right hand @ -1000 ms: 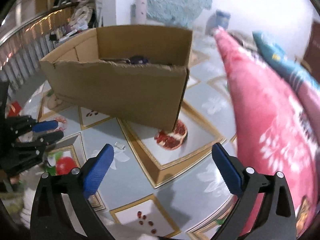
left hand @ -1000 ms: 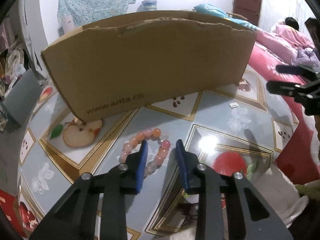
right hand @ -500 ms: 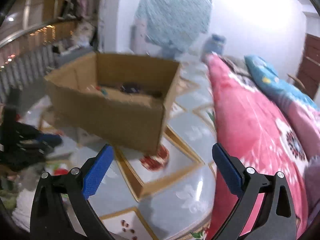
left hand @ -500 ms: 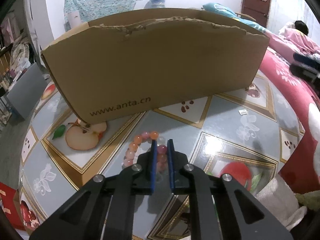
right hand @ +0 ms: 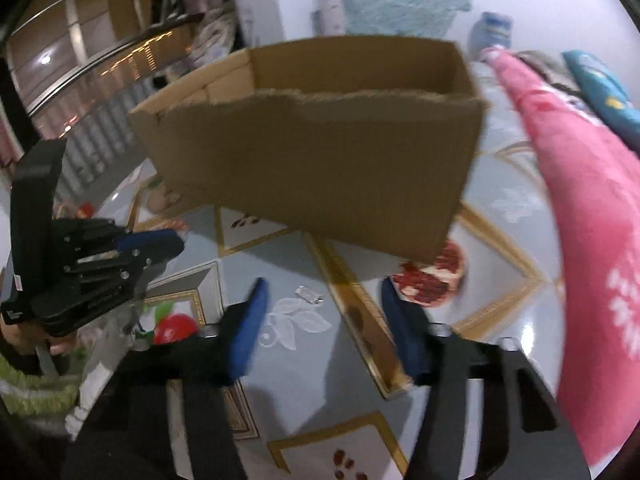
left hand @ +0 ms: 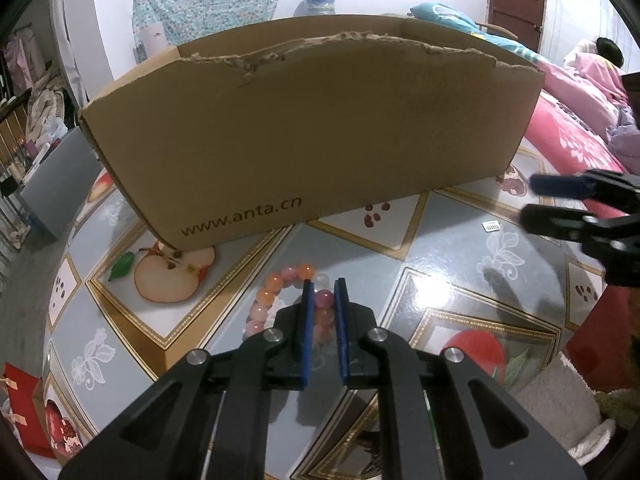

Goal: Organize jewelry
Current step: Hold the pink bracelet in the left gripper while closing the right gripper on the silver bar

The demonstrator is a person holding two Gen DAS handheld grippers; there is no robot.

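While the left gripper has its blue pads pinched on one side of the bead bracelet, the bracelet lies flat on the table, just in front of the long near wall of the cardboard box and toward the table's left half. The step in hand looks like the pick-up: the beads are gripped but not yet lifted. The next move probably calls for a straight rise, enough for the hanging loop to clear the box's torn top edge, then a carry over that wall and a release inside.

The right gripper hovers above the table's right half with its jaws closing and nothing between them. A small clear piece, too blurred to identify, lies on the table just ahead of its fingers; it may be that gripper's target.

The bracelet is a ring of smooth, round, glossy beads in pink, orange and pale translucent tones, likely strung loosely, so it should sag and swing when raised. The box is plain brown corrugated card, open-topped, with a ragged rim and printed lettering low on its near wall. The table top is a shiny, reflective sheet printed with fruit, flowers and gold-bordered diamonds, and looks slippery.
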